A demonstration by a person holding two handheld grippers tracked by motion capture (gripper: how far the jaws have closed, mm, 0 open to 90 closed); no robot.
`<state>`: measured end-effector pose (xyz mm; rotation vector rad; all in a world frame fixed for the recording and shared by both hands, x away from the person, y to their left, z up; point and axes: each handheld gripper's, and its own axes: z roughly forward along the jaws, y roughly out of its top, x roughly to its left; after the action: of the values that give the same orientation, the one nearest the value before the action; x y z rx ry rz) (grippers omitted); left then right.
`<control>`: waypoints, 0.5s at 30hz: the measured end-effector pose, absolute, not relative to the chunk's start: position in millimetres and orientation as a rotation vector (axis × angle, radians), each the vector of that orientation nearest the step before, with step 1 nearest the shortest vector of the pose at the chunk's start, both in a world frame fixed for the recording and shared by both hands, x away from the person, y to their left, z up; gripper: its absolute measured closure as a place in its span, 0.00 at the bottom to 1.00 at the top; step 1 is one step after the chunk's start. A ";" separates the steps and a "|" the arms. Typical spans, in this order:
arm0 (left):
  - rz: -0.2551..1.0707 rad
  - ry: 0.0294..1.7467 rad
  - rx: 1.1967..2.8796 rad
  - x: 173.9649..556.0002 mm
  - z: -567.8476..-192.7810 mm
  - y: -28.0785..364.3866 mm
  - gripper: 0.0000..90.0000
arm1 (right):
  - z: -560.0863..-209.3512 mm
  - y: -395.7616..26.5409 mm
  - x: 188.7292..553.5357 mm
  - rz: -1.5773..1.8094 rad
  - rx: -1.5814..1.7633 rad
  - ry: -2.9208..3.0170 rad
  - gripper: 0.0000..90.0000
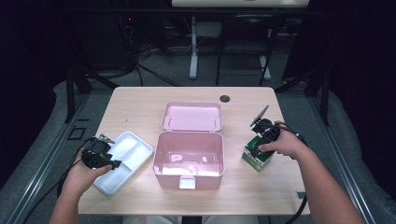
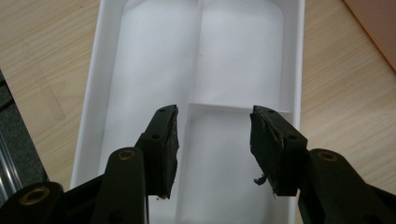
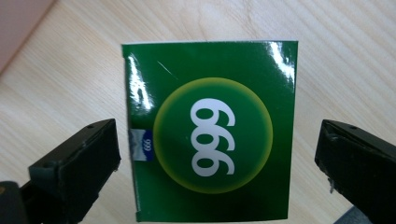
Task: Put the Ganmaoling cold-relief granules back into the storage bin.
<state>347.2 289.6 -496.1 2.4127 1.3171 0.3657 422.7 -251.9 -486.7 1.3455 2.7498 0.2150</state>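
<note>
Two claws, both agape: left (image 2: 212,149) over one white tray (image 2: 93,93) | right (image 3: 217,158) straddling one green box (image 3: 210,130)

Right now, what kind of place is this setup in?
Probably a lab or recording workspace, not a home: a light wooden table ringed by dark metal frame rails, with cables on the grey floor and another desk's legs behind.

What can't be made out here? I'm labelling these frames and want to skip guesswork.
- Green box, right gripper view: its near end is cut off by the bottom edge.
- White tray, left gripper view: near compartments partly hidden behind the left gripper's fingers.
- Pink case, high view: glare blurs its inside floor.
</note>
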 end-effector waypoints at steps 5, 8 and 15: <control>0.371 1.320 2.408 346.8 -495.3 291.0 0.58 | -489.9 -252.5 425.2 0.202 1.340 2.758 0.03; 0.370 1.319 2.407 346.6 -494.9 290.9 0.58 | -490.0 -250.8 425.0 0.194 1.344 2.777 0.06; 0.376 1.319 2.401 346.3 -493.6 292.5 0.58 | -491.0 -248.4 424.6 0.180 1.335 2.789 0.16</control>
<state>346.3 292.5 -493.6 2.4010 1.3188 0.3764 424.6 -248.4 -491.0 1.3347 2.7891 0.1798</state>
